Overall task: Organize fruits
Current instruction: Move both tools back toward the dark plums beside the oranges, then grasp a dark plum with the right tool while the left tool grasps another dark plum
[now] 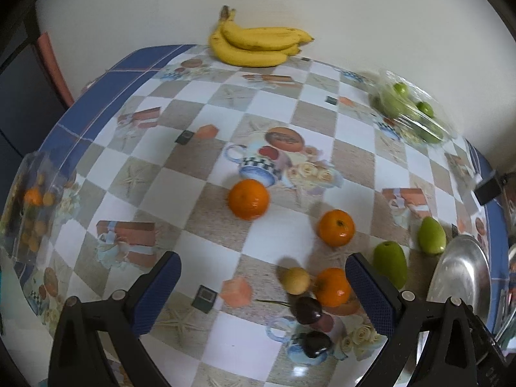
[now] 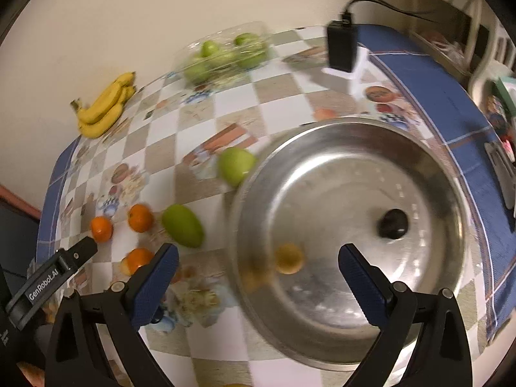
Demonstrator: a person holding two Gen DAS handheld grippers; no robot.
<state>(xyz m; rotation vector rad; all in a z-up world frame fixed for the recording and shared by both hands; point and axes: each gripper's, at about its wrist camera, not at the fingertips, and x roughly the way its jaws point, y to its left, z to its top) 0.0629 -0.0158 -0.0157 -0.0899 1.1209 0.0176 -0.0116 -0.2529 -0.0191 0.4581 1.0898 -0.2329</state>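
My left gripper [image 1: 262,293] is open and empty, above the table. Between and ahead of its fingers lie three oranges [image 1: 248,199], a small yellow fruit [image 1: 296,280] and two dark cherries [image 1: 308,310]. Two green mangoes [image 1: 390,264] lie to the right, next to the steel bowl [image 1: 461,277]. My right gripper [image 2: 258,274] is open and empty, above the steel bowl [image 2: 322,329]. The bowl holds a dark cherry [image 2: 392,223] and a small yellow fruit [image 2: 289,258]. Green mangoes [image 2: 182,225] and oranges [image 2: 140,217] lie left of the bowl.
A bunch of bananas [image 1: 254,43] lies at the table's far edge by the wall. A clear box of green fruit [image 1: 409,109] stands at the back right. A clear box of small orange fruit [image 1: 30,213] is at the left edge. A black adapter [image 2: 342,45] stands behind the bowl.
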